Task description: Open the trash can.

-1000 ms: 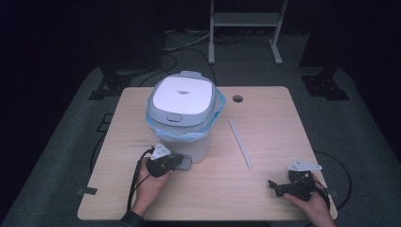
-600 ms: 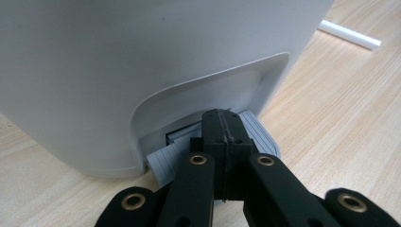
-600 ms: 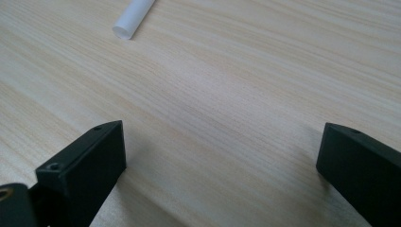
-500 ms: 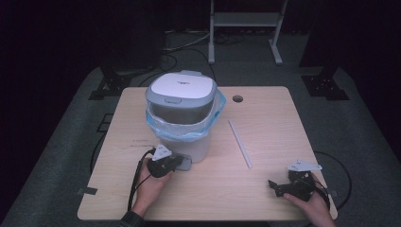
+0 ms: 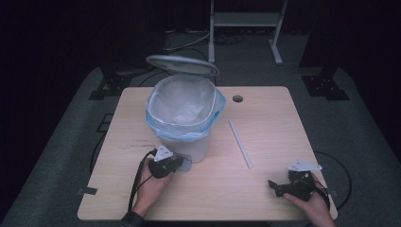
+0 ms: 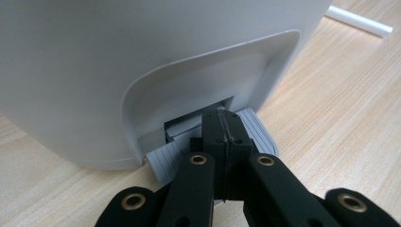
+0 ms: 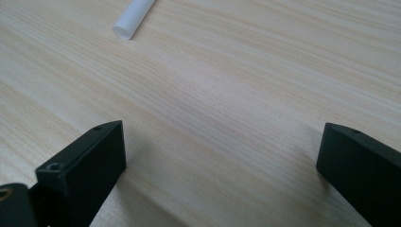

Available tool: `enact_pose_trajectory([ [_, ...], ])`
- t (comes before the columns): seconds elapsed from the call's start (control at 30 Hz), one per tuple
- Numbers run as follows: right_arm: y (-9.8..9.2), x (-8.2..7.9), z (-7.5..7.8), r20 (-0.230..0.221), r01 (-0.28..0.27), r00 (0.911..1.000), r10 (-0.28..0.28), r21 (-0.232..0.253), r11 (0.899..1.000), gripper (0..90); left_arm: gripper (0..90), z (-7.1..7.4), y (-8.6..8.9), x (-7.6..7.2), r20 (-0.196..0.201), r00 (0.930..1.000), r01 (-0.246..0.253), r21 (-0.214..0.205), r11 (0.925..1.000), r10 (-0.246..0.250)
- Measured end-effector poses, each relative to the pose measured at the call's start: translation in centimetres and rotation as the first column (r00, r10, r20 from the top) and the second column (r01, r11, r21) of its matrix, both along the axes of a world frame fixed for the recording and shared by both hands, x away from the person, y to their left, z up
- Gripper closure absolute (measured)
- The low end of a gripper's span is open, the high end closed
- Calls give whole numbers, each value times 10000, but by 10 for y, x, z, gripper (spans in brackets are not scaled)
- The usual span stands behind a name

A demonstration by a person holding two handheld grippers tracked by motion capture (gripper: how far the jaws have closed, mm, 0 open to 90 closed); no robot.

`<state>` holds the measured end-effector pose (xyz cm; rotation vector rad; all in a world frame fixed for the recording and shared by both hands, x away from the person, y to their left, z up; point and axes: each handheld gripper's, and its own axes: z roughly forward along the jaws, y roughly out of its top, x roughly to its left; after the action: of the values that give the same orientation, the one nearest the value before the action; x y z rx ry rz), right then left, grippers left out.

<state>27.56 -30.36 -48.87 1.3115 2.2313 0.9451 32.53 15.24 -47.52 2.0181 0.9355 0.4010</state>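
From the high view, the bin point(image 5: 184, 118) stands mid-desk point(image 5: 269, 123), lid point(image 5: 182, 64) raised. In the left gripper view, the left tongs point(image 6: 222, 125), clenched, press its grey pedal point(image 6: 255, 130). In the right gripper view, the right tongs point(image 7: 220, 156) gape over bare wood near a white tube point(image 7: 134, 18).

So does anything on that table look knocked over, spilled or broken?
Nothing stands out. The pedal bin stands upright with its lid raised, because the left claw, shut, presses its pedal. The blue liner sits folded over the rim, and a white tube lies flat beside it.
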Motion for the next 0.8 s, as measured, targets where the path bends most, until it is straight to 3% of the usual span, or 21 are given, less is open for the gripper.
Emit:
enact_pose_trajectory([
  [0.3, 0, 0, 0, 9, 1, 10000, -1, -3, 10000, 9, 898, -4, -1, -2, 285, 9996, -34, 48, 10000, 32],
  [0.47, 0, 0, 0, 27, -9, 10000, 9, -14, 10000, 9, 897, -4, -3, -4, 528, 9986, -58, 347, 9994, 39],
  [0.8, 0, 0, 0, 5, 12, 10000, -11, -6, 10000, 9, 897, -4, -2, -3, 407, 9992, -33, 234, 9997, 24],
])
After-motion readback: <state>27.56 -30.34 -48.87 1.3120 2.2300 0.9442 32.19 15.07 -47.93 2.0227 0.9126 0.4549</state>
